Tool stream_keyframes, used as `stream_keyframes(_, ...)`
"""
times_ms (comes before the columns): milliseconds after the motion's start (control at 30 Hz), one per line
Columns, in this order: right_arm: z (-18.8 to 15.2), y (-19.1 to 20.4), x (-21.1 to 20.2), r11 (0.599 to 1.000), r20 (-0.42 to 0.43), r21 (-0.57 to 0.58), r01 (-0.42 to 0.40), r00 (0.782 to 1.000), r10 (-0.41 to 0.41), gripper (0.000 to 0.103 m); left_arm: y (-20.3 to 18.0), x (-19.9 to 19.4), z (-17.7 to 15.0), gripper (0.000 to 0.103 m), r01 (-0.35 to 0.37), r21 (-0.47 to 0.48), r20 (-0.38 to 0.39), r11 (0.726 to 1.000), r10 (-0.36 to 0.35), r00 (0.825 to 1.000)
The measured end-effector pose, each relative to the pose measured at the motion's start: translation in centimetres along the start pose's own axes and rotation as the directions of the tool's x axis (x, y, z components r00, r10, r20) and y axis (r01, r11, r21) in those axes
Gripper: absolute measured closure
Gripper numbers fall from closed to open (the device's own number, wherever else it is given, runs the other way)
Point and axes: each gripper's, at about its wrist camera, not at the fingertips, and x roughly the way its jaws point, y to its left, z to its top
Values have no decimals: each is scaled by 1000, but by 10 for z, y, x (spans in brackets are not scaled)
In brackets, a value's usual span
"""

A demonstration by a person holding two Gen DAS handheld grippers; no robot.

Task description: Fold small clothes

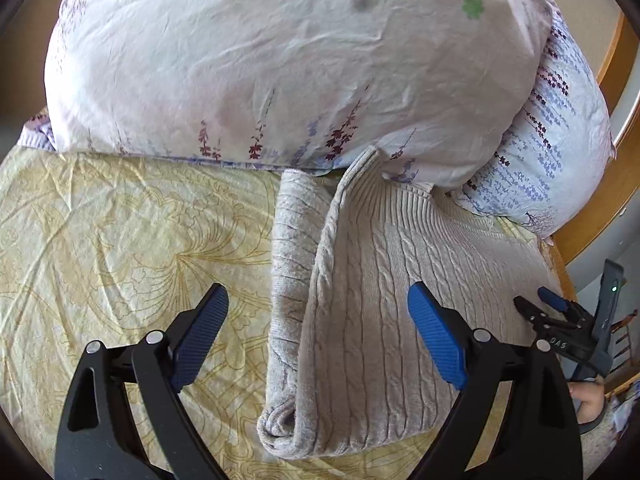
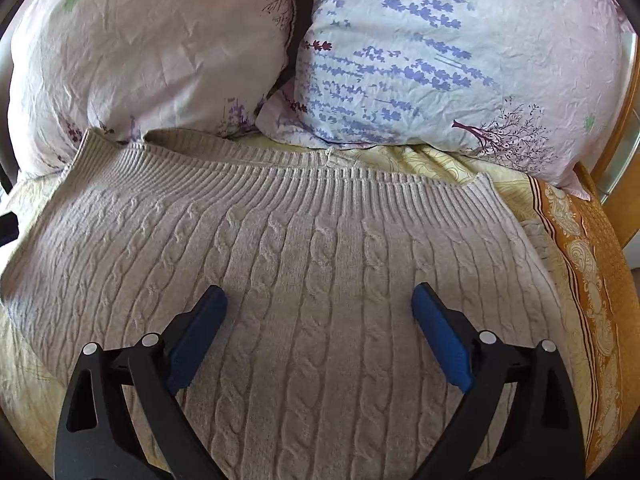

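A beige cable-knit sweater [image 1: 384, 280] lies on the bed, its left side folded over into a long roll [image 1: 290, 280]. Its ribbed hem points at the pillows. My left gripper [image 1: 318, 320] is open and empty, just above the folded left edge. My right gripper [image 2: 320, 320] is open and empty over the middle of the sweater [image 2: 300, 248]. The right gripper also shows at the right edge of the left wrist view [image 1: 540, 304].
The sweater rests on a yellow patterned bedsheet [image 1: 120, 240]. Two floral pillows [image 1: 260, 60] [image 2: 440, 60] stand right behind it and touch the hem. A wooden bed frame [image 1: 600, 200] runs along the right. An orange sheet border [image 2: 580, 260] lies at the right.
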Motion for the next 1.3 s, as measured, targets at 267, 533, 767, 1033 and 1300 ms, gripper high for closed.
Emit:
stream_keyframes(267, -1, -2, 3, 1000, -3, -11, 10, 1000, -10, 4, 7, 23, 10, 14, 43, -4, -52, 999, -43, 998)
stream_keyframes(533, -1, -6, 8, 1000, -12, 6, -8, 1000, 8, 1, 22, 33, 18, 17, 129, -63, -79, 990, -134, 988)
stream_keyframes(767, -1, -9, 11, 999, -13, 29, -44, 999, 44, 1, 42, 40, 13, 52, 280, -218, -85, 935, -305, 949)
stream_keyframes(1033, -2, -10, 12, 997, -7, 41, -63, 998, 64, 1, 32, 41, 14, 54, 272, -229, -95, 935, -299, 950)
stream_keyframes(1300, -3, -24, 3, 979, 59, 102, -177, 983, 171, 1, 12, 43, 9, 84, 292, -296, -85, 910, -329, 940)
